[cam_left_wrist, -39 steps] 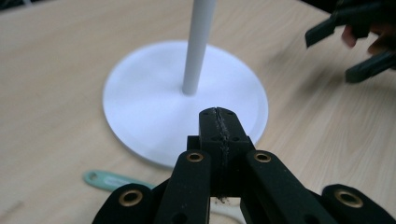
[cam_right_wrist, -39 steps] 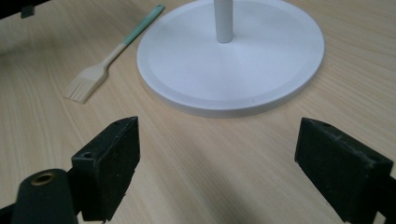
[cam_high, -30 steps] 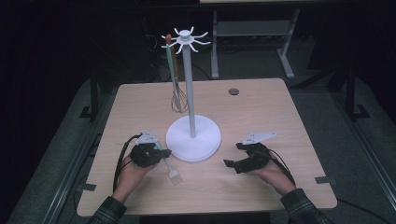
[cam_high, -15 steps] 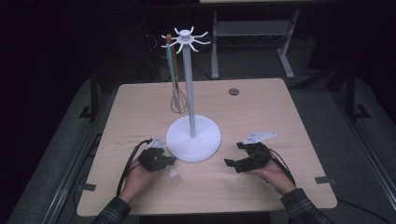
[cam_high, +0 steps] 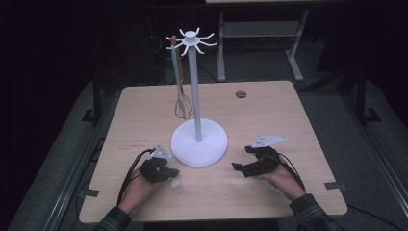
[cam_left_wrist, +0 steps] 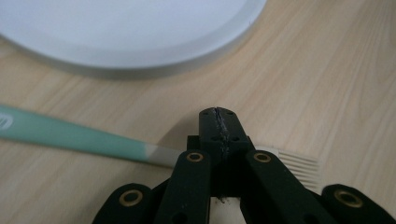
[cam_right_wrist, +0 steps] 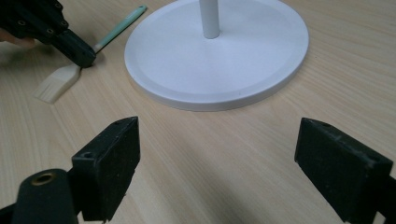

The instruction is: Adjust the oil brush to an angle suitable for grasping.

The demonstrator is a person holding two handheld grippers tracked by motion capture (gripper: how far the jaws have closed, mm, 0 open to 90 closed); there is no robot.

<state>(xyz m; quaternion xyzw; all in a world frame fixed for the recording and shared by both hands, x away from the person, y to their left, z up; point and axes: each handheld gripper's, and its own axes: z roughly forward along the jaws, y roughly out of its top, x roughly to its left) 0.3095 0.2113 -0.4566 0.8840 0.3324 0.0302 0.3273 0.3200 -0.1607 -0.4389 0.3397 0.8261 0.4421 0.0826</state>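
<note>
At the left of the high view, the left gripper [cam_high: 169,174] rests low on the wooden table [cam_high: 269,120], just in front of the left edge of the white stand's round base [cam_high: 199,144]. Its jaws are together and clamped on a brush [cam_left_wrist: 93,142] lying flat on the table. In the left gripper view the brush's long axis runs nearly level across the picture: the mint-green handle stretches away to the left, fades into a white neck at the jaws, and the pale bristle head [cam_left_wrist: 301,165] sticks out on the right side of them. In the right gripper view the same brush [cam_right_wrist: 58,81] lies slanted, bristles toward the near left and the green handle pointing up and away along the rim of the base, with the left gripper [cam_right_wrist: 84,56] pinching it at the neck.

In the middle stands the stand's white pole, topped by a ring of hooks [cam_high: 191,41]; a whisk [cam_high: 180,91] hangs from one hook on its left side.

At the right, the right gripper [cam_high: 239,167] sits on the table beside the base, well apart from the brush. Its jaws stand wide apart with only bare tabletop between them.
</note>
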